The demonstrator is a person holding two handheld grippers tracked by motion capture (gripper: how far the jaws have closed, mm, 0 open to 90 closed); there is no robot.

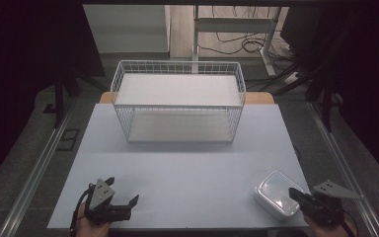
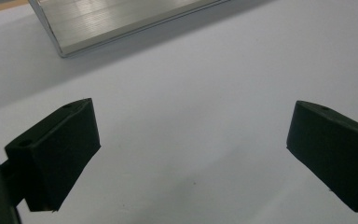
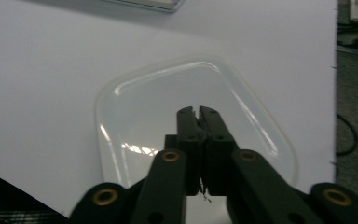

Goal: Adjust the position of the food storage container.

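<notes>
A white, translucent, rounded plastic container (image 1: 278, 195) lies near the table's front right corner. My right gripper (image 1: 296, 194) rests at its near right edge, held by a hand. In the right gripper view the jaws are pressed together, and the gripper (image 3: 198, 112) is shut above the container's glossy top (image 3: 135, 107) with nothing visible between them. My left gripper (image 1: 123, 190) sits at the front left of the table, also in a hand. In the left gripper view it (image 2: 191, 144) stands wide open over bare table.
A white wire basket (image 1: 177, 101) with an upper shelf stands at the back middle of the pale blue table (image 1: 177, 168); its base corner (image 2: 121, 23) lies ahead of the left jaws. Dark floor, metal rails and cables surround the table.
</notes>
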